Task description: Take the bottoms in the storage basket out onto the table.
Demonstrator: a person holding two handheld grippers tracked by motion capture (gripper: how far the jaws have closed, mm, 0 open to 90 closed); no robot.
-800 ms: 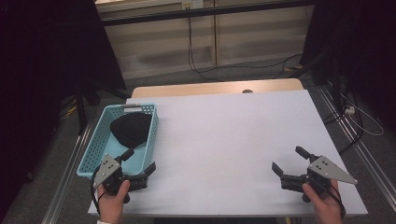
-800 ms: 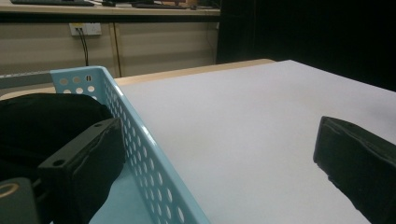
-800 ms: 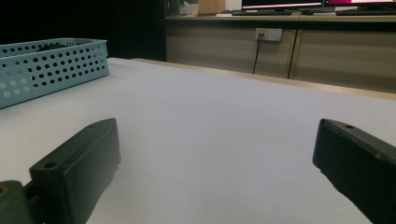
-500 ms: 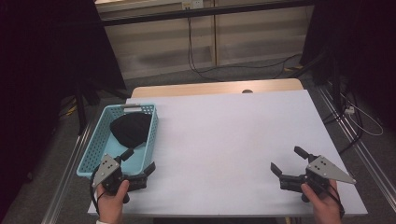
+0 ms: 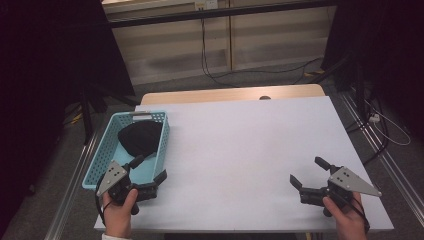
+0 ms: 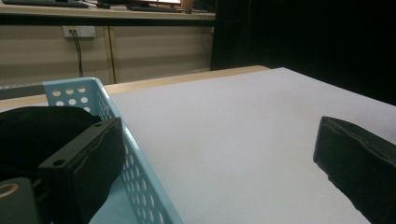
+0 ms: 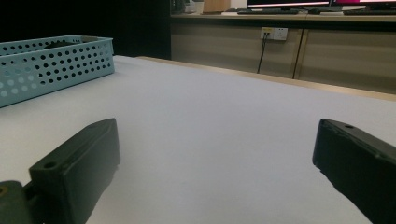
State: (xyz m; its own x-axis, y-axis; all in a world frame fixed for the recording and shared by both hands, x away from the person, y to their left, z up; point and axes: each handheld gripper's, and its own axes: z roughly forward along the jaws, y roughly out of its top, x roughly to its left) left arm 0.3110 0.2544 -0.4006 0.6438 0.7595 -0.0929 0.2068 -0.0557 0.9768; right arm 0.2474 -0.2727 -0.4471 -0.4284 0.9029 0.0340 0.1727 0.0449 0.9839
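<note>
White paper covers the table (image 5: 240, 150) in the high view, with a strip of pale wood bare along its far edge. At the near left corner a hand holds the left gripper (image 5: 148, 176), its jaws spread wide with nothing clamped between them; one jaw reaches over the near wall of the light blue basket (image 5: 97, 167) and the other lies on the table just outside that wall. The basket sits along the table's left edge, and a black cloth (image 5: 141, 137) lies bunched in its far half. At the near right corner another hand holds the right gripper (image 5: 310, 172), jaws wide apart and empty, low over bare white surface, well apart from the basket. In the left gripper view the two black jaws stand far apart: the left one sits inside the basket (image 6: 140, 177), just before the black cloth (image 6: 37, 130), while the right one is over the white table (image 6: 243, 135), and the perforated blue wall runs up between them. In the right gripper view the jaws gape equally wide over the empty table (image 7: 215, 130), holding nothing, and the basket (image 7: 51, 65) stands far off at the upper left.
</note>
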